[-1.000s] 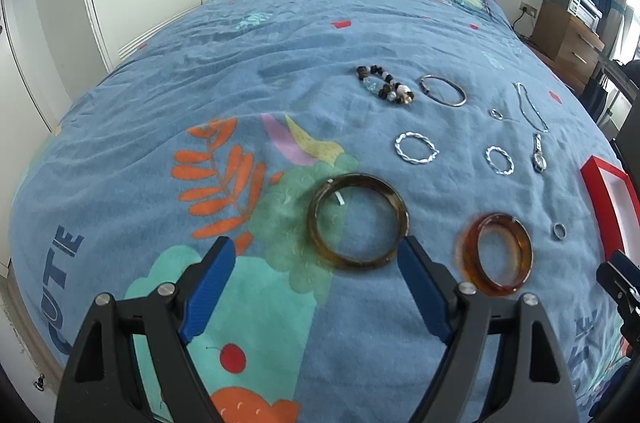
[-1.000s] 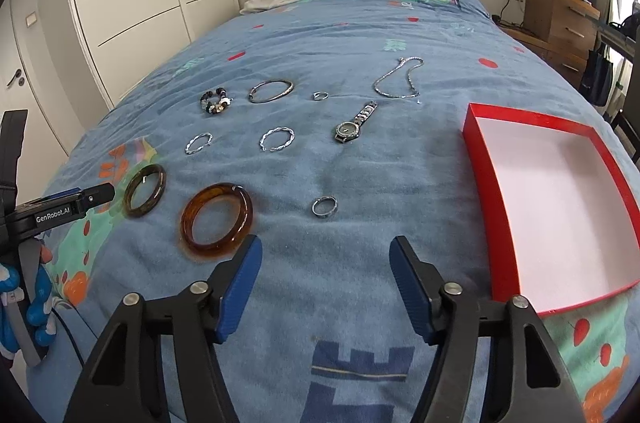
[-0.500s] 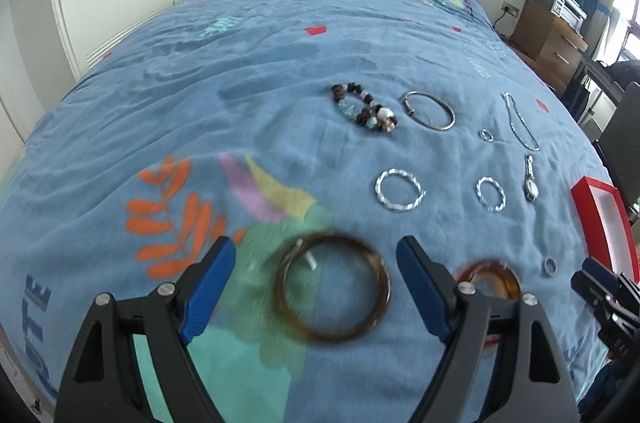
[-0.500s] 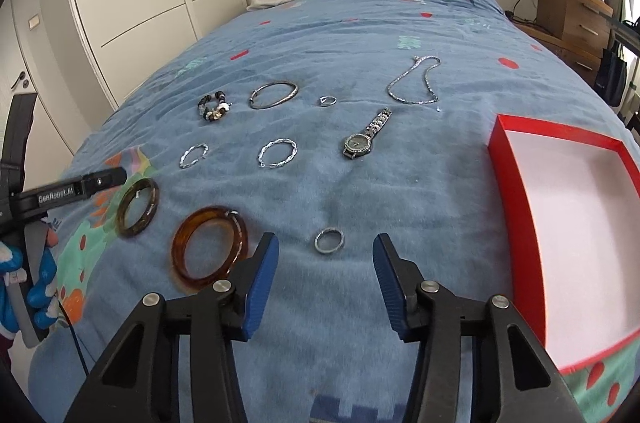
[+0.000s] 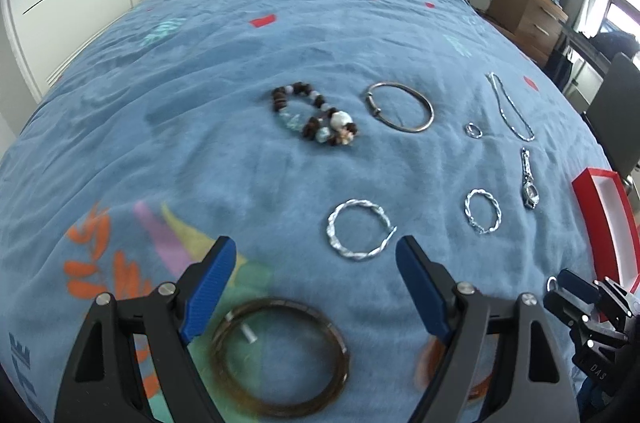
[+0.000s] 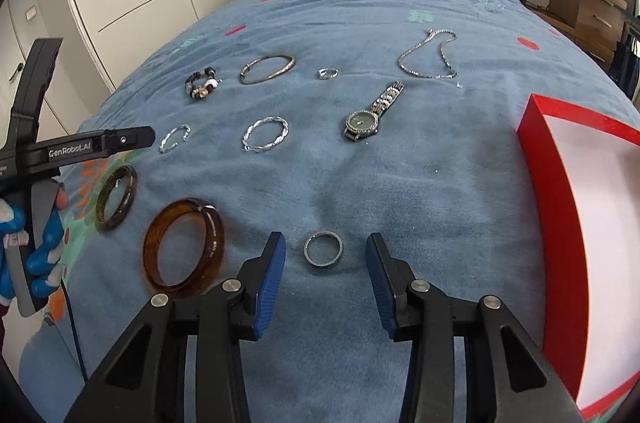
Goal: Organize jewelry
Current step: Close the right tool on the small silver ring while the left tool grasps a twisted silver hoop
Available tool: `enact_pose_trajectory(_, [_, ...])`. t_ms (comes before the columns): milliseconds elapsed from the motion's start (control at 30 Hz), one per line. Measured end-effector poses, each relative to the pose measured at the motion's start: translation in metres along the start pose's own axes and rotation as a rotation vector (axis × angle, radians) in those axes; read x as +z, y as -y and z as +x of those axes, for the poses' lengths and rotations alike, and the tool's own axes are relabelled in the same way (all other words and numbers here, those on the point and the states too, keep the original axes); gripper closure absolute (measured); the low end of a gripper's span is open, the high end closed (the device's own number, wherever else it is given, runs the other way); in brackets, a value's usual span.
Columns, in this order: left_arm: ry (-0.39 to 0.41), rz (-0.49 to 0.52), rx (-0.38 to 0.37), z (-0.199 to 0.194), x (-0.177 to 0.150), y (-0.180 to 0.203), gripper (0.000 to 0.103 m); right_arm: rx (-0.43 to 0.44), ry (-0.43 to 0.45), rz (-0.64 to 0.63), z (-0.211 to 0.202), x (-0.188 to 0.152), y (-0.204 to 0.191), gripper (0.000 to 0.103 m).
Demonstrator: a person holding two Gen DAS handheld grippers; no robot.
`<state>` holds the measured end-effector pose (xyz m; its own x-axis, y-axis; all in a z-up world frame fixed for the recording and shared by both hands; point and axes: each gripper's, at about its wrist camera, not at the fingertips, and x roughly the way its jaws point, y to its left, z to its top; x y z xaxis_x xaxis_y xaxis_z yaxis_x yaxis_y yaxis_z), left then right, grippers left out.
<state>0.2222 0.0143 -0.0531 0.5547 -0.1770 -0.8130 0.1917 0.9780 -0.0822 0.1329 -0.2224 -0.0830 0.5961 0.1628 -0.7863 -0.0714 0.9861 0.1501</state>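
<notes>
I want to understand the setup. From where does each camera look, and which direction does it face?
Left wrist: sits on the left gripper, faces down the bed toward the headboard; its blue fingers show.
Right wrist: sits on the right gripper, jaws closing around a small ring; a gloved hand shows.
Shared: watch, red box.

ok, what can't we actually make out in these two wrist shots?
- Amber bangle, left wrist view: mostly hidden behind the left tongs' arm and blurred.
- Dark bangle, left wrist view: motion-blurred, surface detail lost.
- Red box, right wrist view: cut off by the right edge.
- Watch dial: too small to read.
</notes>
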Motion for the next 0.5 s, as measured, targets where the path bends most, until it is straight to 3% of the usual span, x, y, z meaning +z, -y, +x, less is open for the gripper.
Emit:
enact_pose_trajectory(233, [-0.031, 0.029, 0.013, 0.020, 0.003, 0.013, 0.025, 0.009, -0.021, -0.018, 0.009, -0.001, 0.001, 0.076])
enact_pose_trajectory(300, [-0.047, 0.042, 0.024, 0.027, 0.003, 0.017, 0.032, 0.010, -0.024, -0.023, 0.009, -0.001, 0.002, 0.082])
enact_pose_trajectory(367, [-0.066, 0.058, 0.035, 0.033, 0.001, 0.020, 0.044, 0.014, -0.028, -0.027, 0.010, -0.001, 0.002, 0.082])
enact_pose_trajectory(500, [-0.072, 0.077, 0.053, 0.037, 0.000, 0.024, 0.055, 0.017, -0.035, -0.049, 0.010, -0.001, 0.001, 0.082])
